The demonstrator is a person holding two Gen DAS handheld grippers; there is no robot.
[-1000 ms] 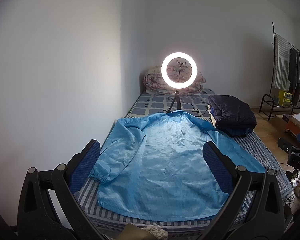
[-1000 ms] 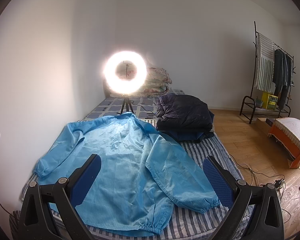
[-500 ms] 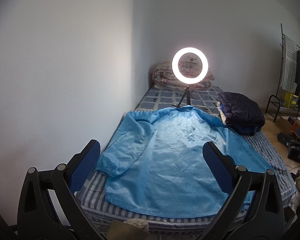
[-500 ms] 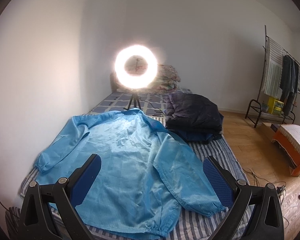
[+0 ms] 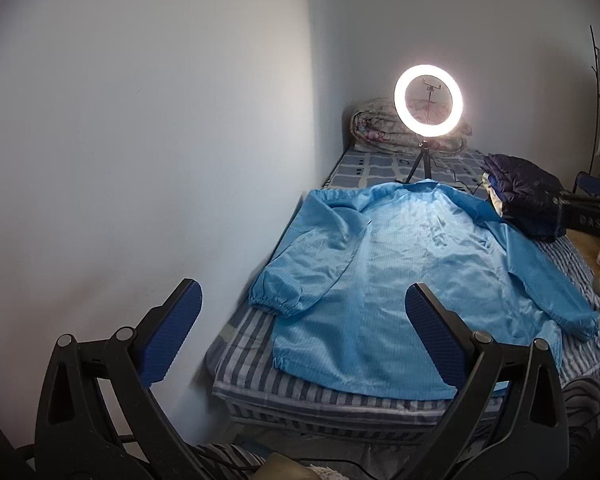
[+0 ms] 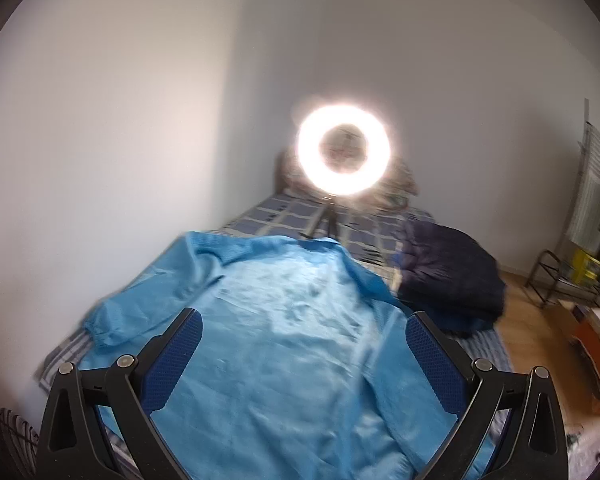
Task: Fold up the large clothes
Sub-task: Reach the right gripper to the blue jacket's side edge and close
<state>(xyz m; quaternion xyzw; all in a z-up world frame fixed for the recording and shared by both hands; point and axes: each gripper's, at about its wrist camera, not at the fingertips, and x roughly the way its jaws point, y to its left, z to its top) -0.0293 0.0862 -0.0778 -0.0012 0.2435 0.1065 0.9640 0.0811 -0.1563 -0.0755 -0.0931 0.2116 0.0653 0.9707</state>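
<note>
A light-blue jacket (image 5: 412, 280) lies flat on the striped bed (image 5: 252, 364); left gripper (image 5: 300, 328) and right gripper (image 6: 300, 348) hover above it, jaws wide apart, empty.

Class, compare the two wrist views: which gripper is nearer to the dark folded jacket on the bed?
Right. The right gripper hangs over the blue coat, the dark folded jacket just ahead to its right. The left gripper hovers off the bed's foot near the wall, far across.

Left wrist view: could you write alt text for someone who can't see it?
A light blue jacket lies spread flat on a striped bed beside a white wall, framed by the open left gripper. Behind it stand a lit ring light and a folded dark jacket.
</note>
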